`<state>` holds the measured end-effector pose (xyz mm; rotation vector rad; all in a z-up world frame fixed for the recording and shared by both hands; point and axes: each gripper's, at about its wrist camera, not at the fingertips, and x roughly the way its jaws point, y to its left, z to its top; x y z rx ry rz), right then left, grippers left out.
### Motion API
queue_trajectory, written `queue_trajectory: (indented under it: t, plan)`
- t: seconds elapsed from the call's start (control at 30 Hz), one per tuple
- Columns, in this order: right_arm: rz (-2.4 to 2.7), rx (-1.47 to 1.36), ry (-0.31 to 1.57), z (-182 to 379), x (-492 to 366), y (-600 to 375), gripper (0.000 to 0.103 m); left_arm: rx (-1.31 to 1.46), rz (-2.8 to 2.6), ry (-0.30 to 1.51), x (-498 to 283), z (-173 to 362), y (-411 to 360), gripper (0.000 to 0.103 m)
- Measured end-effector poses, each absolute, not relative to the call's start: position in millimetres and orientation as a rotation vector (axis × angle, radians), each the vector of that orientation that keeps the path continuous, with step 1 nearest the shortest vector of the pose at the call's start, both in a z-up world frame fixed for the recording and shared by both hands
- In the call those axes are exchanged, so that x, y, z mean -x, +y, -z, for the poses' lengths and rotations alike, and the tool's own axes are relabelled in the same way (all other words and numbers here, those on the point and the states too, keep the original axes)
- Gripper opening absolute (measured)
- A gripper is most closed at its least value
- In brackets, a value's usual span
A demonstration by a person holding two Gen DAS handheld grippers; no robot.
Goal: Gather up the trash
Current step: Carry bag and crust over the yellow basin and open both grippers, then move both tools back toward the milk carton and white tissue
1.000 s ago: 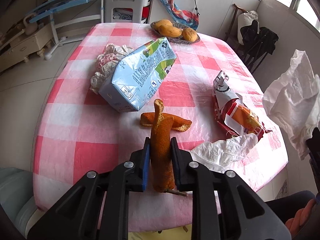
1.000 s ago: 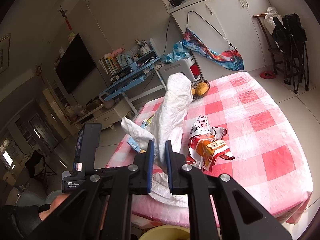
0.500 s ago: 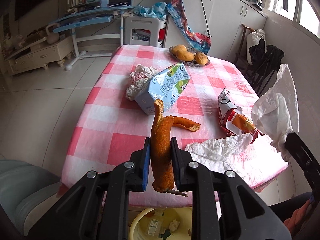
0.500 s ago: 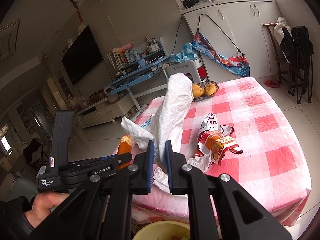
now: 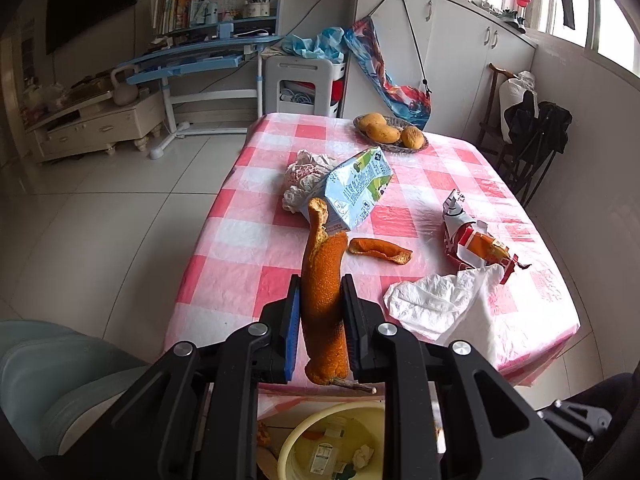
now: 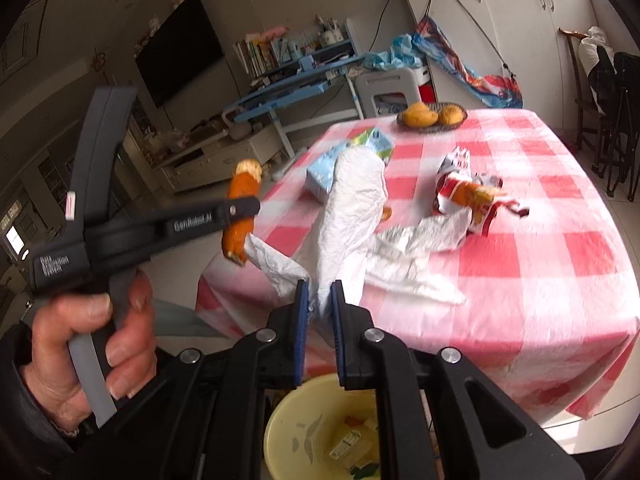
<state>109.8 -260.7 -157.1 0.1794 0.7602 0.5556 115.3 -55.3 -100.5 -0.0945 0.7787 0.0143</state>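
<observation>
My left gripper [image 5: 321,292] is shut on a long orange peel [image 5: 323,276] that stands upright between its pads, off the near edge of the table. The same peel [image 6: 240,216] shows in the right wrist view, held in the left gripper [image 6: 242,210] by a person's hand [image 6: 100,344]. My right gripper [image 6: 319,294] is shut on a crumpled white plastic bag [image 6: 352,208], which rises above the fingers. Below both sits a yellow bin [image 5: 336,440], [image 6: 320,428] holding scraps. On the checked table [image 5: 424,184] lie another peel piece [image 5: 380,249], a blue-green carton [image 5: 358,186], a red snack wrapper [image 5: 474,240] and a white bag [image 5: 436,300].
A basket of mangoes [image 5: 390,132] stands at the table's far end, and a crumpled patterned bag [image 5: 304,176] lies beside the carton. A pale seat [image 5: 44,372] is at the lower left. Chairs with dark clothes [image 5: 536,128] stand to the right.
Both grippers have drawn back from the table toward its near edge, each still holding its item. The yellow bin has come into view beneath them, and the right gripper has sunk lower.
</observation>
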Motion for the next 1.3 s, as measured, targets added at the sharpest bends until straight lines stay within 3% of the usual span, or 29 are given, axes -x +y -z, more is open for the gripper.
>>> queue_trajectory:
  t: [0.4, 0.47, 0.53, 0.8, 0.9, 1.03, 1.13, 1.2, 1.3]
  plan:
    - [-0.607, -0.108, 1.012, 200, -75, -232, 0.016, 0.098, -0.004, 0.783, -81, 103, -52, 0.019]
    - [-0.604, -0.105, 1.045, 206, -74, -230, 0.02, 0.096, -0.002, 0.79, -76, 105, -52, 0.019]
    - [-0.593, -0.113, 1.06, 209, -72, -230, 0.037, 0.093, 0.001, 0.797, -71, 107, -53, 0.019]
    - [-0.513, -0.24, 0.94, 193, -74, -260, 0.048, 0.062, 0.032, 0.911, -51, 134, -69, 0.019]
    - [-0.465, -0.306, 0.842, 179, -73, -276, 0.056, 0.034, 0.062, 1.006, -42, 152, -77, 0.019]
    - [-0.431, -0.337, 0.781, 171, -72, -284, 0.057, -0.018, 0.127, 1.17, -34, 179, -88, 0.02]
    - [-0.416, -0.323, 0.756, 167, -71, -282, 0.059, -0.045, 0.138, 1.165, -27, 179, -93, 0.028]
    - [-0.402, -0.315, 0.735, 164, -69, -282, 0.062, -0.022, 0.141, 1.129, -25, 171, -91, 0.04]
    - [-0.383, -0.297, 0.73, 164, -71, -284, 0.065, 0.021, 0.132, 1.071, -24, 159, -84, 0.046]
